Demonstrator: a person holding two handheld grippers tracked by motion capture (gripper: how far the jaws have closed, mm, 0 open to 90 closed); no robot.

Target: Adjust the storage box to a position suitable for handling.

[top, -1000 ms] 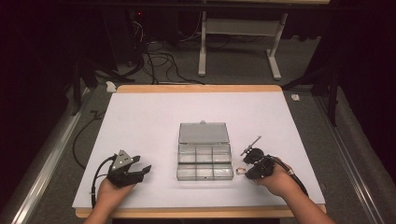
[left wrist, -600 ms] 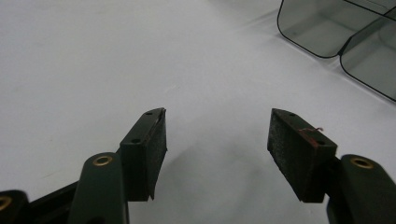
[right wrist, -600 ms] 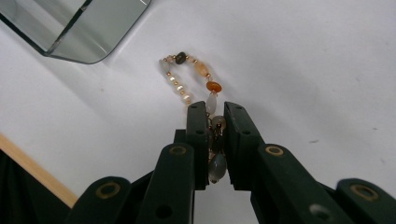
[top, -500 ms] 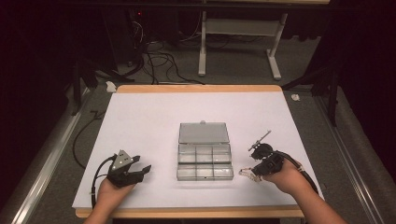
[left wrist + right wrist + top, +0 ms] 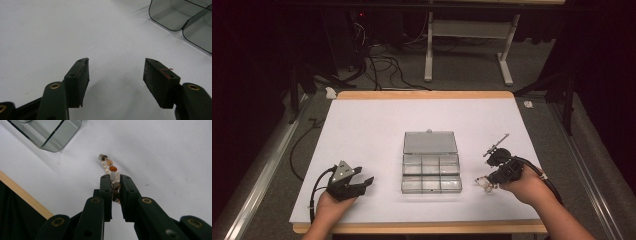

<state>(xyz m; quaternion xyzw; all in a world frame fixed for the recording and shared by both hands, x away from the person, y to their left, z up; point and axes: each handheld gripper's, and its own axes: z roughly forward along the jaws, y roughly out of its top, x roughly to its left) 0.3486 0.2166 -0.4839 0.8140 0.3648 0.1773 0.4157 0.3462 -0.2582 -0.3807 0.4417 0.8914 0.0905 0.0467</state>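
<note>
White paper covers the table (image 5: 377, 125), which stands on a grey floor strewn with cables. Near the middle lies the clear compartment box (image 5: 431, 161), lid folded back toward the far edge, its trays open.

Toward the near right corner, the right gripper (image 5: 490, 181) has its jaws clenched on a beaded bracelet (image 5: 110, 167), whose free end hangs from the tips; the beads run in line with the jaws. The box lies just to that gripper's left, nearer to it than to the other hand, so the next move is probably a short carry to the near right compartment.

Bare paper lies between them.

Toward the near left corner, the left gripper (image 5: 357, 181) rests on the paper, jaws apart and holding nothing.
</note>
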